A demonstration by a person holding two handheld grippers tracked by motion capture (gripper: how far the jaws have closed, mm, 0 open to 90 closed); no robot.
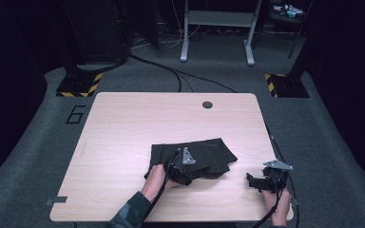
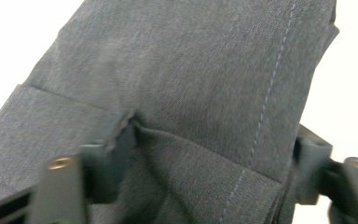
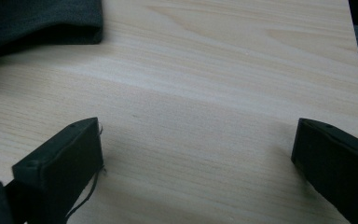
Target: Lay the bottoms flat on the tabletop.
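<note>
Dark grey cloth (image 2: 177,93) between the left gripper (image 2: 205,177) jaws, bunched at a folded edge with a stitched seam beside it (pads look close to the fabric, but cannot tell whether they press it). Lying rumpled and partly folded near the front middle of the wooden table (image 1: 123,118). Farther right, right gripper (image 3: 196,154) spread apart over bare wood, holding nothing, just beside the cloth's corner. Folding seemingly begun, not finished: edges uneven, more folds likely left.
</note>
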